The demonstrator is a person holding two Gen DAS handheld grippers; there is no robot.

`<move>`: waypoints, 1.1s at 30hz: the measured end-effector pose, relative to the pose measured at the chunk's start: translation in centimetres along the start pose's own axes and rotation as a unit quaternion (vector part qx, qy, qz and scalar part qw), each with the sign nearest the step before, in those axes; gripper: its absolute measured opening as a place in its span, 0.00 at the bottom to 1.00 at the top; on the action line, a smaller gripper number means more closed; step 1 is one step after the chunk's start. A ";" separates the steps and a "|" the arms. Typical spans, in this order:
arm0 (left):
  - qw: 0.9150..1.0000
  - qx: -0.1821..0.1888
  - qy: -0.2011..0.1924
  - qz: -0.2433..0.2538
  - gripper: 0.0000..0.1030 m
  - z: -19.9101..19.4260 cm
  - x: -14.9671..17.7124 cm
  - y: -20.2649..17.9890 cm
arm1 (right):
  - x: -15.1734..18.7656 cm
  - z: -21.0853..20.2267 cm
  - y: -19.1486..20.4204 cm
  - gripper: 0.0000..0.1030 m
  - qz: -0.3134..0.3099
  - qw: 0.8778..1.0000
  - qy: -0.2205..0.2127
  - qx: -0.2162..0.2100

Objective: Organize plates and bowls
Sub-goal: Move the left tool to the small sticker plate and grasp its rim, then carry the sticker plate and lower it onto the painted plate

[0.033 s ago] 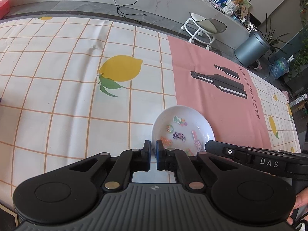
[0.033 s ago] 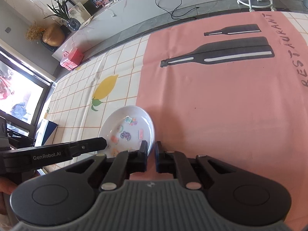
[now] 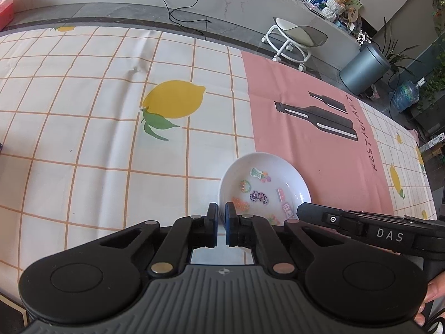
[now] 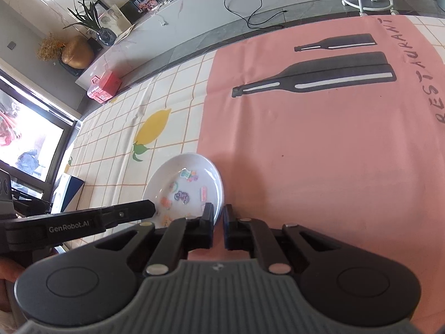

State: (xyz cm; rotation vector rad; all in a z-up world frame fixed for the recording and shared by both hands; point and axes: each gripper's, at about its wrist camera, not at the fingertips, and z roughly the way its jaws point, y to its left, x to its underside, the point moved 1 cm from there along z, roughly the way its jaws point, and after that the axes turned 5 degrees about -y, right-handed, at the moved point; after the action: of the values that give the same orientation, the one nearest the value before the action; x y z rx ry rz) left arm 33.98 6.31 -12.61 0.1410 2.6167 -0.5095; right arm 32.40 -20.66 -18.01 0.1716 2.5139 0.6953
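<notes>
A white bowl [image 3: 264,183] with small colourful stickers inside sits on the tablecloth where the checked part meets the pink part. My left gripper [image 3: 221,222] is shut on the bowl's near-left rim. My right gripper [image 4: 217,220] is shut on the bowl's [image 4: 186,181] right rim. Each gripper shows in the other's view: the right gripper's body [image 3: 361,225] at the bowl's right, the left gripper's body [image 4: 83,220] at the bowl's left.
The tablecloth has a lemon print [image 3: 173,100] on the checked part and black bottle prints [image 4: 314,80] on the pink part. Beyond the table's far edge stand a white stool [image 3: 292,39], a grey bin [image 3: 364,69] and a red box [image 4: 105,86].
</notes>
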 end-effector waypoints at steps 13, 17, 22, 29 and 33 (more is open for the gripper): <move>0.998 0.012 -0.042 0.048 0.04 -8.4 1.0 -7.9 | 1.1 -8.4 0.0 0.03 0.008 1.000 -0.029 -0.007; 0.997 0.018 -0.047 0.057 0.04 -10.9 2.7 -11.2 | 2.5 -13.0 -1.0 0.03 0.018 0.998 -0.053 -0.018; 0.996 0.024 -0.046 0.068 0.04 -13.0 5.4 -15.2 | 5.2 -18.0 -3.0 0.02 0.037 0.996 -0.072 -0.033; 0.992 0.031 -0.065 0.100 0.04 -14.2 11.0 -20.7 | 9.6 -23.9 -6.7 0.02 0.059 0.993 -0.095 -0.025; 0.994 0.056 -0.057 0.072 0.04 -13.2 13.7 -21.9 | 12.2 -26.3 -9.2 0.01 0.073 0.992 -0.104 -0.012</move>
State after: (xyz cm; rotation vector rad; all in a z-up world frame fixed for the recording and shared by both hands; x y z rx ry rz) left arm 12.18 -8.86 -0.90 0.3249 2.4460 -0.5959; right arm 8.53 -37.20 -8.99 0.4023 2.3097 0.7252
